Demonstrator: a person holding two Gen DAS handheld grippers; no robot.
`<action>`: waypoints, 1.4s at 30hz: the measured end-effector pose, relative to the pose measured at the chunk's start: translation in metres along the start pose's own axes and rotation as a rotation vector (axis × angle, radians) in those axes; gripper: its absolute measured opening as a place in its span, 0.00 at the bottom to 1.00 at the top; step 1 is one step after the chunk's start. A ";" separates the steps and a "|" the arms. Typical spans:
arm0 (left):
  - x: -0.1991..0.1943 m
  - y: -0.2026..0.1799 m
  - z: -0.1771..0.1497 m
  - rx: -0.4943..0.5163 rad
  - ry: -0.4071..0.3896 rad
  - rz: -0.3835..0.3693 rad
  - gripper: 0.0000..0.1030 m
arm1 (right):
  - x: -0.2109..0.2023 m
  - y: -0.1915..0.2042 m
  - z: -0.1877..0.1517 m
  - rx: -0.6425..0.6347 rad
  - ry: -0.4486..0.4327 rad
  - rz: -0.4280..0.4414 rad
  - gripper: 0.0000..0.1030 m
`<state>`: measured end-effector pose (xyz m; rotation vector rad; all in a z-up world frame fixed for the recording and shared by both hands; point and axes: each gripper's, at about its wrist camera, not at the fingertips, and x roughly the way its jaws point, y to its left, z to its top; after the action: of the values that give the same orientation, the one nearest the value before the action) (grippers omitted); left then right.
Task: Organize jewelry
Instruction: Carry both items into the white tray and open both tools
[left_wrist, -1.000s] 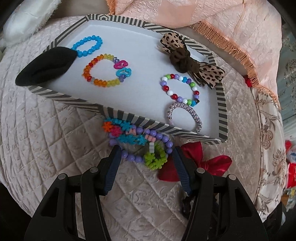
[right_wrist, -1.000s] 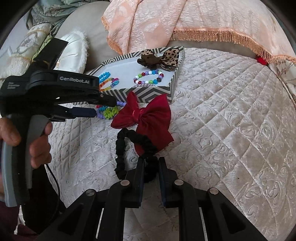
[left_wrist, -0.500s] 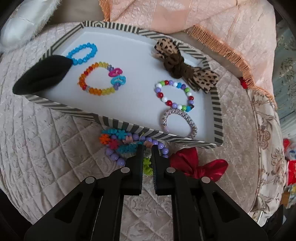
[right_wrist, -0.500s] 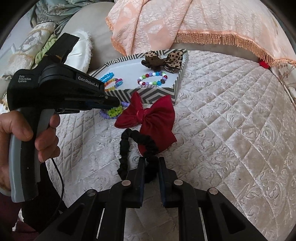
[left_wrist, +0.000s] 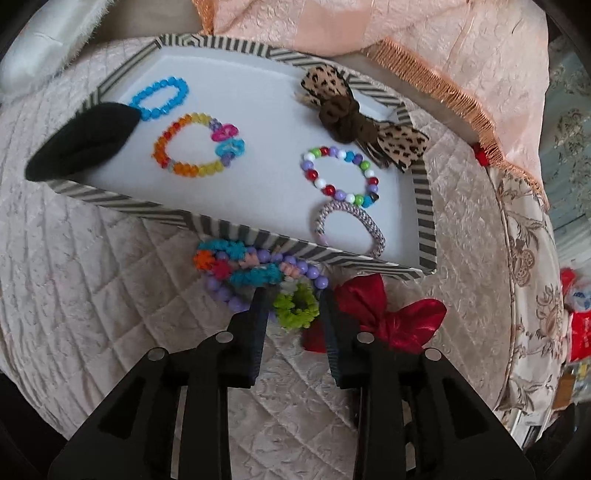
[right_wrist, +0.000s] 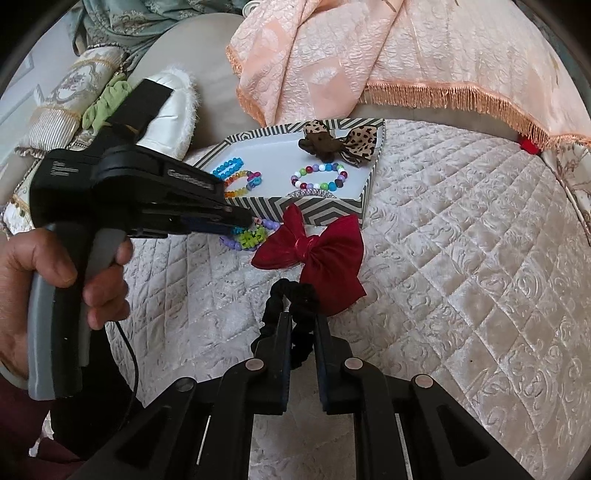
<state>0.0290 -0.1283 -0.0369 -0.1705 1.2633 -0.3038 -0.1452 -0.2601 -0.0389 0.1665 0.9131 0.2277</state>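
Observation:
A striped tray (left_wrist: 236, 232) holds several bracelets, a leopard bow (left_wrist: 362, 122) and a black scrunchie (left_wrist: 81, 147). In front of it on the quilt lies a tangle of a purple bead bracelet (left_wrist: 225, 291) and a fuzzy multicolour band with a green flower (left_wrist: 295, 306). My left gripper (left_wrist: 293, 295) is open, with its fingers on either side of the green flower. A red bow (left_wrist: 391, 321) lies to the right. My right gripper (right_wrist: 301, 317) is shut on a black scrunchie band (right_wrist: 291, 295) beside the red bow (right_wrist: 314, 254).
A peach fringed cloth (left_wrist: 424, 48) hangs behind the tray (right_wrist: 332, 210). A white fluffy cushion (right_wrist: 173, 103) lies to the tray's left. The left gripper body and the hand holding it (right_wrist: 110, 192) fill the left of the right wrist view. The quilt's edge drops off at right.
My left gripper closed half a second ago and has now opened again around the green flower. My right gripper has moved forward slightly with the black band.

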 end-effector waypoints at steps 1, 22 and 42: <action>0.003 -0.002 0.001 0.001 0.001 0.007 0.27 | 0.000 -0.002 0.000 0.006 0.000 0.001 0.10; -0.065 0.015 0.004 0.018 -0.133 -0.083 0.16 | -0.030 0.014 0.019 -0.026 -0.067 0.035 0.10; -0.136 0.028 0.019 0.088 -0.276 -0.037 0.16 | -0.046 0.055 0.086 -0.144 -0.139 0.022 0.10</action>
<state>0.0146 -0.0596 0.0840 -0.1551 0.9729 -0.3544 -0.1103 -0.2235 0.0607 0.0582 0.7538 0.2978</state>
